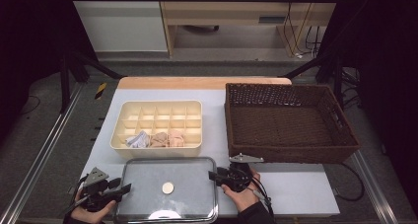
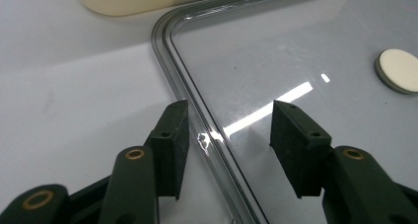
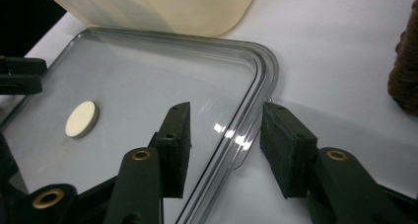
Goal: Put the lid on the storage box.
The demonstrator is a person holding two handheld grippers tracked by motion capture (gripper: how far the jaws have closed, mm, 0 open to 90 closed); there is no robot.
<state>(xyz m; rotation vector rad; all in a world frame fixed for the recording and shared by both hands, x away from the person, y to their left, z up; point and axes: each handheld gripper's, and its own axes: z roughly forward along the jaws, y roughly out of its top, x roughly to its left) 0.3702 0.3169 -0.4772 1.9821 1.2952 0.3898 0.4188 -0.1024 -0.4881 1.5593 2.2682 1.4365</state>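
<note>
On white table (image 1: 296, 184): clear lid (image 1: 167, 204) lengthwise left-right, each edge straddled by unclenched left gripper (image 1: 125, 188), right gripper (image 1: 213, 175).

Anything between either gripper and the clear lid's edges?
Nothing visible. The left gripper and right gripper each straddle a side rim of the clear lid, jaws open, pads not yet pressing. The cream divider box sits behind the lid.

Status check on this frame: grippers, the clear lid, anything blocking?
Left gripper open, straddling lid's left rim. Right gripper open, straddling right rim. Clear lid flat on table, not gripped. Cream divided box just behind; nothing blocking.
</note>
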